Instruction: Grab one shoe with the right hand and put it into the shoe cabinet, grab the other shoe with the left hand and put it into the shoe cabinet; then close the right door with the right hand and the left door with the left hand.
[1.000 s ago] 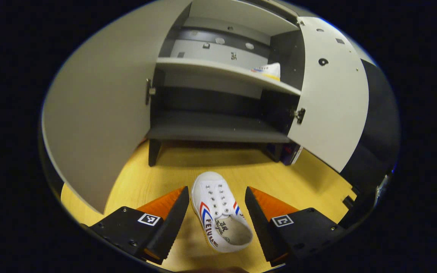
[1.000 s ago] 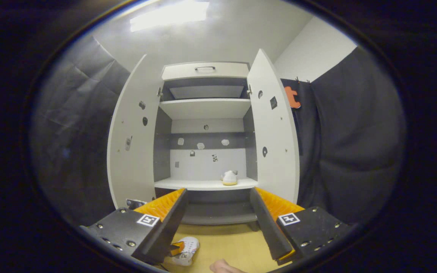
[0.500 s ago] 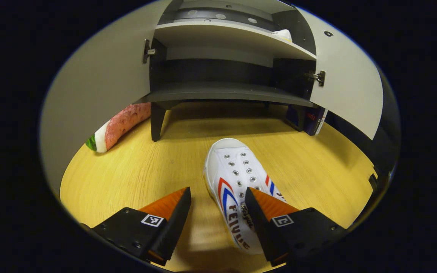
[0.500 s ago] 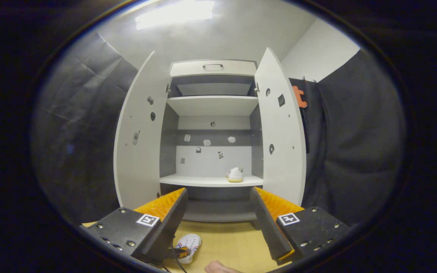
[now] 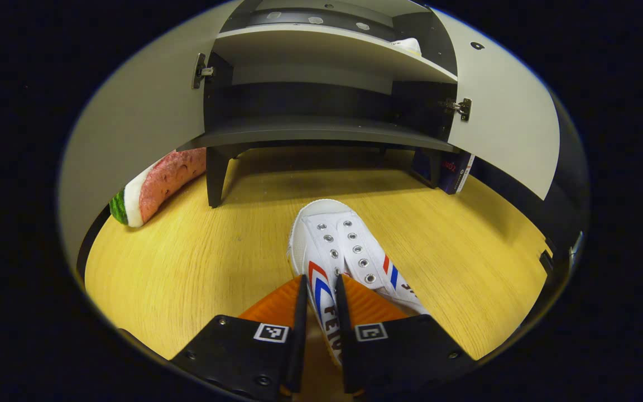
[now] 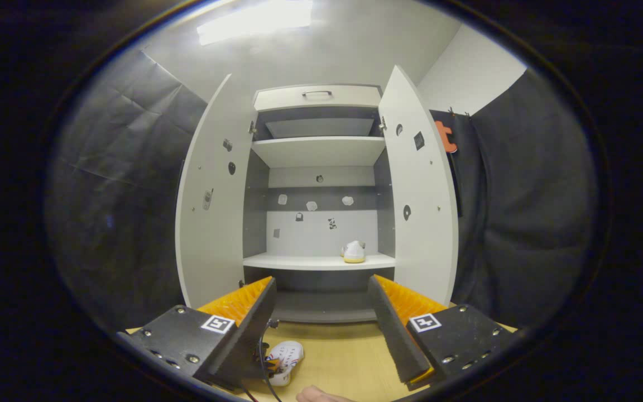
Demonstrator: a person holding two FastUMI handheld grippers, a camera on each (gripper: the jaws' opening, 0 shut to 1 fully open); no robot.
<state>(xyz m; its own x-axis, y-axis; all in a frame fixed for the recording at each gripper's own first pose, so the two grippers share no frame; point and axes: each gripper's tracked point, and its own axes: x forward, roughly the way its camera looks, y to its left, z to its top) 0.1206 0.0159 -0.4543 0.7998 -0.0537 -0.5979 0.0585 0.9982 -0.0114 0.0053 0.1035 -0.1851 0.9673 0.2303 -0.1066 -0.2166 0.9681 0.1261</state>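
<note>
Left gripper view: the left gripper [image 5: 320, 304] is pinching the near side wall of a white canvas shoe [image 5: 344, 262], one finger outside the shoe and the other inside its opening, with the jaws drawn almost together on the fabric. The shoe is lying on the wooden floor [image 5: 204, 262] in front of the shoe cabinet [image 5: 321, 131], toe pointing toward it. Red and blue chevron stripes are showing on the shoe's side; below them dark printed letters are beginning "FEI", and the rest is running down between the fingers, where it cannot be read. A small boxed item [image 5: 455, 172] with printing too small to read is standing by the cabinet's right foot, and a watermelon-slice cushion [image 5: 157, 184] is lying beyond the left door [image 5: 137, 145].

Right gripper view: the right gripper [image 6: 321, 324] is hanging wide open and holding nothing, facing the cabinet from farther back. Both doors are standing open, the right door [image 6: 419, 212] included. The second shoe [image 6: 353, 252] is sitting on the white middle shelf [image 6: 310, 261], toward its right end. Small stickers [image 6: 311, 205] are dotting the back panel and the inner faces of the doors; their marks are too small to read. The floor shoe is appearing beside this gripper's left finger.
</note>
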